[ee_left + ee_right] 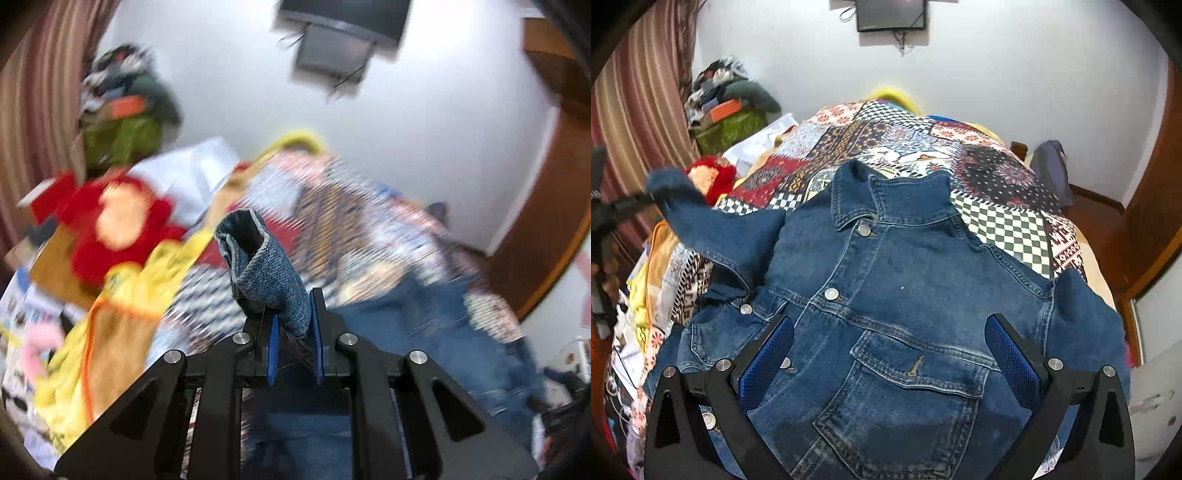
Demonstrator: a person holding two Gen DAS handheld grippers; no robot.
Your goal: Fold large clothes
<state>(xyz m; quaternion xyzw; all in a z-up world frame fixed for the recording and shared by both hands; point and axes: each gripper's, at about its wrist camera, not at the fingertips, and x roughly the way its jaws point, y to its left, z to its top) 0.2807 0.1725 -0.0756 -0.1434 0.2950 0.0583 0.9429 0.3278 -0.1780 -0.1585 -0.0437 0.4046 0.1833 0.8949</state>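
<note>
Blue-padded right tongs (pixel 886 365) hover wide above the denim jacket (pixel 886 295), unfolded on the bed (pixel 997 218); at 9 o'clock, left tongs (pixel 293 325) pinch its sleeve cuff (pixel 258 258), raised. Folding has barely begun.

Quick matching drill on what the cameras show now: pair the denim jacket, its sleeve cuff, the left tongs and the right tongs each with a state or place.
Things:
1. jacket
2. cuff
3. left tongs
4. right tongs

States:
A. open, over the chest pocket
B. pinched and lifted
C. buttoned, front up on the patchwork quilt
D. shut on denim

Pairs: 1-C, 2-B, 3-D, 4-A
</note>
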